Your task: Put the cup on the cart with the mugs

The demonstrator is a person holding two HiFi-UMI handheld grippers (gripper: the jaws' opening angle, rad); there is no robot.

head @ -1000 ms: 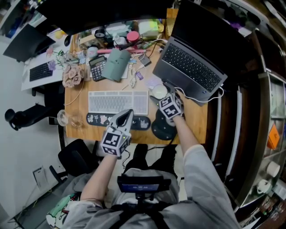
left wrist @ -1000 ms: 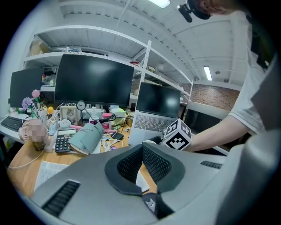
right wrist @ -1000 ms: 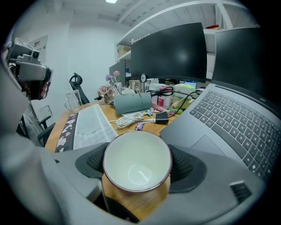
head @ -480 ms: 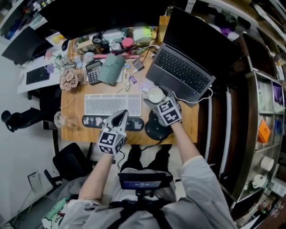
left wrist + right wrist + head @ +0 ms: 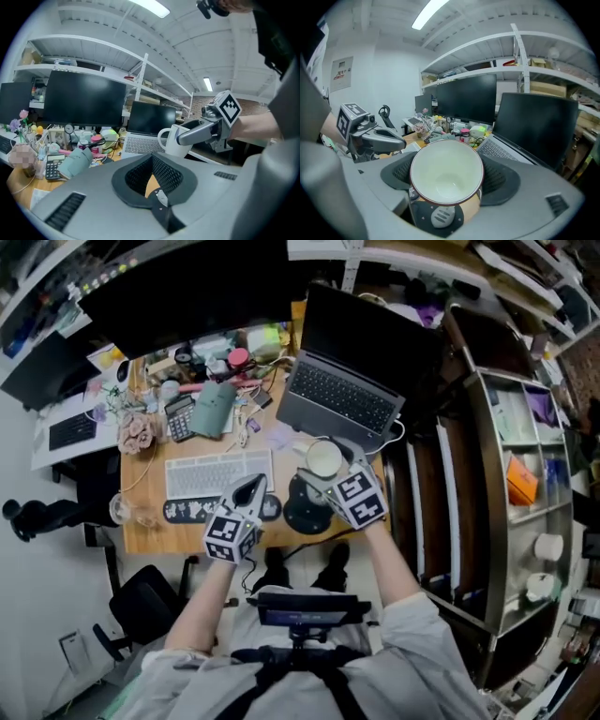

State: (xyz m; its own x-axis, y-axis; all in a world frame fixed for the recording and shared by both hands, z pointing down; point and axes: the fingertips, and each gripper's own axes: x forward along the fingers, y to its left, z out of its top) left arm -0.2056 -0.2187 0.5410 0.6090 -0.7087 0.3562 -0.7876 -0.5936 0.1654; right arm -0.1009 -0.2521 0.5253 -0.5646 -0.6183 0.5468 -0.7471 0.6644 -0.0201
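A white cup with a dark red rim is held above the desk's right front corner, my right gripper shut on it. In the right gripper view the cup fills the space between the pads, mouth towards the camera, and it looks empty. The left gripper view shows the cup with its handle pointing left. My left gripper hovers over the desk's front edge by the keyboard, shut with nothing in it. The cart stands to the right; white mugs sit on its shelves.
The wooden desk holds a white keyboard, an open laptop, a calculator, a round black mouse pad and much clutter at the back. A black chair stands at the left.
The right gripper has lifted the cup off the desk and carried it slightly right. The head view has swung right, so more of the cart shows. The left gripper has hardly moved.
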